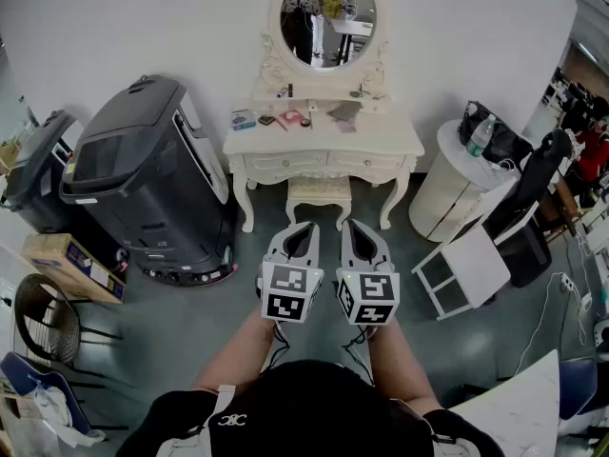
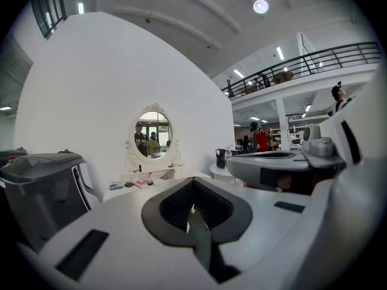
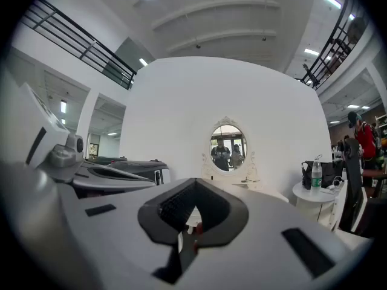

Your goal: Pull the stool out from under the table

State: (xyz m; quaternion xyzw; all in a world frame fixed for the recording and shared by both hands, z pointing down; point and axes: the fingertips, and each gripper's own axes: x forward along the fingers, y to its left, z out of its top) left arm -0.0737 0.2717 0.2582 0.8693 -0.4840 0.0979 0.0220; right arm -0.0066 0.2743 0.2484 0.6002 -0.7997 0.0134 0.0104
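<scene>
Stool tucked between front legs of table, apart from both tongs; left gripper, right gripper side by side, aimed at it; both pressed together, pinching nothing; probably approach posture, grasp not yet begun.

Seemingly a large open hall with a mock bedroom corner: a black-railed upper gallery overlooks a cream carved dressing table against a white partition wall.

grey floor bears white dressing table and stool.
</scene>
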